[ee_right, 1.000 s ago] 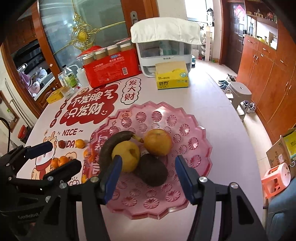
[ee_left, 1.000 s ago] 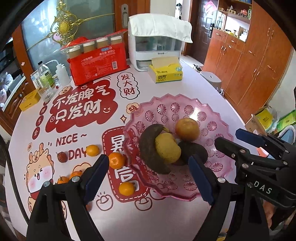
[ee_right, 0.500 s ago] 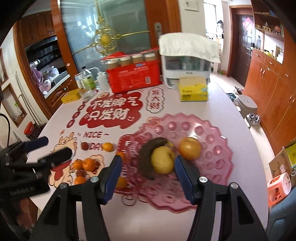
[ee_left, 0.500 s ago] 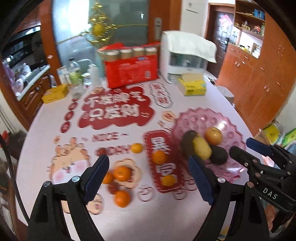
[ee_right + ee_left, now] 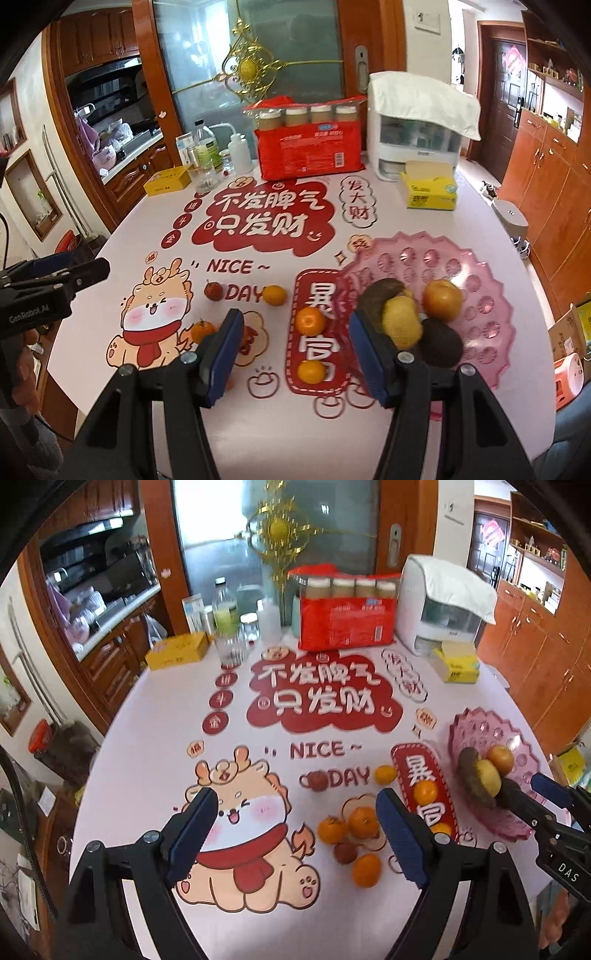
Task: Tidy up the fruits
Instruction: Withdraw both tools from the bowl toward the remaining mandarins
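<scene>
hovering above the near edge of the table point(image 5: 155, 738), the left gripper point(image 5: 295, 834) and the right gripper point(image 5: 295, 354) both gape wide, gripping nothing. the pink fruit plate point(image 5: 480, 295) by the right edge carries a dark banana point(image 5: 373, 299), a pear point(image 5: 402, 323), an apple point(image 5: 442, 300) and an avocado point(image 5: 441, 343). loose tangerines point(image 5: 364, 821) lie on the tabletop just left of it.

Translucent pink plastic plate point(image 5: 480, 266) – glossy, printed smooth tablecloth point(image 5: 424, 236), wooden cabinets point(image 5: 546, 177)

Approx 6 oranges point(image 5: 365, 864), 1 plate point(image 5: 487, 266).
</scene>
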A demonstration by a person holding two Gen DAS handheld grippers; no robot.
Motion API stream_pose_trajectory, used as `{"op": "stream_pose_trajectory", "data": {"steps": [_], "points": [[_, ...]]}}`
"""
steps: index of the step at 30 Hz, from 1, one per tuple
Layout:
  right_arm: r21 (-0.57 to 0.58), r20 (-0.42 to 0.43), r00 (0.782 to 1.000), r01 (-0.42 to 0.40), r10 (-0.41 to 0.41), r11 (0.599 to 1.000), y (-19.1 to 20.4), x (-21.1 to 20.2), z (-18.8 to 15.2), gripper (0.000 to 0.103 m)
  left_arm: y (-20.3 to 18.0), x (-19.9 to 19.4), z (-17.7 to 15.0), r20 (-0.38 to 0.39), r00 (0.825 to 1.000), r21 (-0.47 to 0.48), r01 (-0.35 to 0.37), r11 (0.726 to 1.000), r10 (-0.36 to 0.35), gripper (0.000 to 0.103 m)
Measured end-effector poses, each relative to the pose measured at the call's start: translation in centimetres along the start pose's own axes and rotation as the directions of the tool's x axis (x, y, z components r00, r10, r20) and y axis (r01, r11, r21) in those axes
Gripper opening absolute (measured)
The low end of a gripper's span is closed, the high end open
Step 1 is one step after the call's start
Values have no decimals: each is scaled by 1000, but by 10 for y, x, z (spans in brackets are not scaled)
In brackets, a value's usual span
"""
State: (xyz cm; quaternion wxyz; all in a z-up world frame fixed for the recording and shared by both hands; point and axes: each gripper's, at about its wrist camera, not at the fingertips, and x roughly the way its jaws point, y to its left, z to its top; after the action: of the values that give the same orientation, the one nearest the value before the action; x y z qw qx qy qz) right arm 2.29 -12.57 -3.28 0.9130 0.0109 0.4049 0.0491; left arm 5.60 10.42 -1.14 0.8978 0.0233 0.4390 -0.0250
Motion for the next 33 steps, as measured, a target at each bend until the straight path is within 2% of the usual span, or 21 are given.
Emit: {"op": "stream_pose_trajectory", "data": {"steps": [5, 11, 16, 17, 21, 28, 31, 33], "points": [[14, -63, 998, -14, 15, 1000, 22, 33, -6, 60, 13, 43, -12, -96, 994, 52, 63, 997, -57, 87], [46, -168, 985, -29, 36, 999, 41, 83, -21, 60, 10, 106, -32, -198, 974, 150, 138, 979, -107, 86], [59, -237, 970, -41, 54, 997, 52, 121, -29, 60, 5, 144, -42, -264, 952, 185, 208, 960, -156, 79], [64, -248, 967, -43, 57, 997, 54, 126, -30, 60, 4, 151, -44, -282, 945, 188, 221, 957, -163, 75], [70, -288, 955, -51, 69, 996, 59, 151, -33, 60, 3, 169, -49, -318, 931, 203, 253, 946, -181, 70], [69, -352, 931, -83, 102, 994, 66, 184, -34, 59, 6, 179, -49, -338, 920, 196, 278, 940, -201, 70], [75, -373, 918, -115, 135, 991, 68, 195, -36, 53, 5, 182, -49, -345, 915, 188, 284, 940, -208, 70], [91, -369, 915, -139, 163, 986, 66, 195, -34, 45, 4, 184, -48, -349, 912, 181, 290, 940, -214, 70]]}}
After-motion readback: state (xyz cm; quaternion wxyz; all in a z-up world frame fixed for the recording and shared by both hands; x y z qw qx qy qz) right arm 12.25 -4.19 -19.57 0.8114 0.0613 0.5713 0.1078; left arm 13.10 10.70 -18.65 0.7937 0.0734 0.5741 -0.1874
